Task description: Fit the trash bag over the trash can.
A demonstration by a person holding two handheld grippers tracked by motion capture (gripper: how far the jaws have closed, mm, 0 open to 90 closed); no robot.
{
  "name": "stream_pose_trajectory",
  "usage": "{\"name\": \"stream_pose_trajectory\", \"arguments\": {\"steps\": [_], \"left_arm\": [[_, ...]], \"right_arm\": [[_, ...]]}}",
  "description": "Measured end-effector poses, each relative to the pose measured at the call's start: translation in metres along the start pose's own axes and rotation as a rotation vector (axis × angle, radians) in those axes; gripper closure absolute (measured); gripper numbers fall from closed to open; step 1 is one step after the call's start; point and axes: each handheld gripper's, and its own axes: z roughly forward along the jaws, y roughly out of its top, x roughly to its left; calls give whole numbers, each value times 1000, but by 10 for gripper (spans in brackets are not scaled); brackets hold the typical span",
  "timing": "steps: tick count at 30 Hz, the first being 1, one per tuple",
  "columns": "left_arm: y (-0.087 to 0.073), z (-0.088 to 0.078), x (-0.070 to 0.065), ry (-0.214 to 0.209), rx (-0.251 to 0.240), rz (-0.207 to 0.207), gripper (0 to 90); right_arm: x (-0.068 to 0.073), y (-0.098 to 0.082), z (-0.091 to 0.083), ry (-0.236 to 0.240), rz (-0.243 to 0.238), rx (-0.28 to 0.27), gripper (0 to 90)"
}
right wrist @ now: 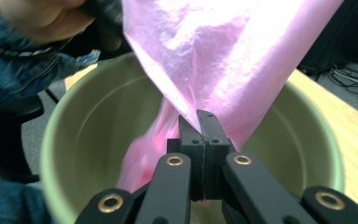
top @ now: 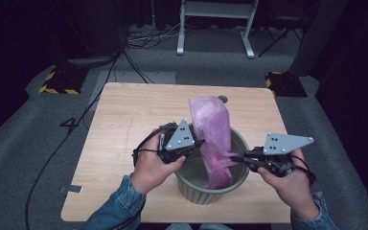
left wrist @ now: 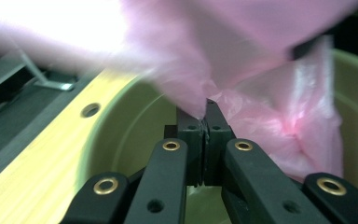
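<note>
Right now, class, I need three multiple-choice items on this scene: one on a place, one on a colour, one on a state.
1. Where does the lower part of the bag hang?
A. Inside the bin
B. On the floor
C. Over a chair

2. What colour is the bag?
A. Blue
B. Pink
C. Black

3. How does the left hand-held gripper stand?
A. Wide open above the bag
B. Lying on the table
C. Shut on the bag

Answers:
1 A, since in the high view the bag's lower part drops below the green bin's rim.
2 B, since the film is pink in all three views.
3 C, since in the left gripper view its jaws pinch the film; the right hand-held gripper pinches it too.
</note>
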Motion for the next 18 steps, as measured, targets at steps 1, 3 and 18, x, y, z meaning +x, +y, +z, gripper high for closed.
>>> {"name": "stream_pose_trajectory", "arguments": {"steps": [1, 3, 18], "left_arm": [[-2, -1, 2, 11, 1, -11, 889], [-5, -2, 7, 38, 7, -22, 888], [-2, -27, -1, 137, -132, -105, 363]], "right_arm": [[1, -2, -1, 3, 1, 1, 900], [4, -8, -2, 14, 8, 5, 900], [-6, -19, -2, -59, 106, -77, 900]]}}
